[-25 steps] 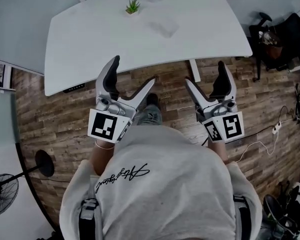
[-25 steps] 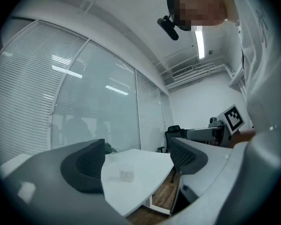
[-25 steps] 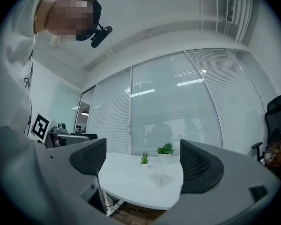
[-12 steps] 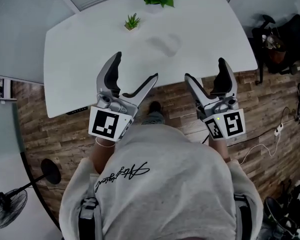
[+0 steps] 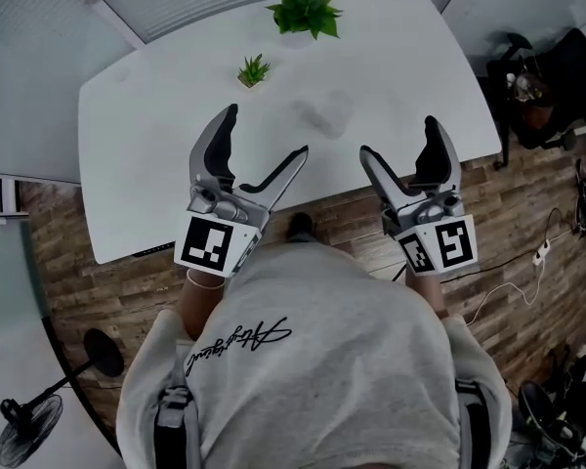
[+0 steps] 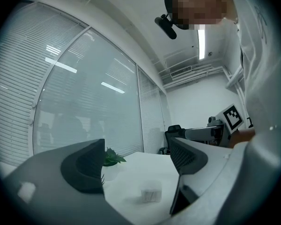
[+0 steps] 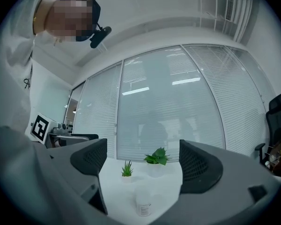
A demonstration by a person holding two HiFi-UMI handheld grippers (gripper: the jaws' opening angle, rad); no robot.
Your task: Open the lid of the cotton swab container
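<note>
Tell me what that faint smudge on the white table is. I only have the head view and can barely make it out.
Observer: The right gripper view shows a small translucent plastic cotton swab container standing upright on the white table.
Operator: Is its lid off?
Observer: From that low angle the top looks closed, though it is pale and hard to trace.
Operator: Are either of the tongs on it?
Observer: No. The left gripper view shows the left tongs open and empty, with the container well beyond them. The right tongs are open too.
</note>
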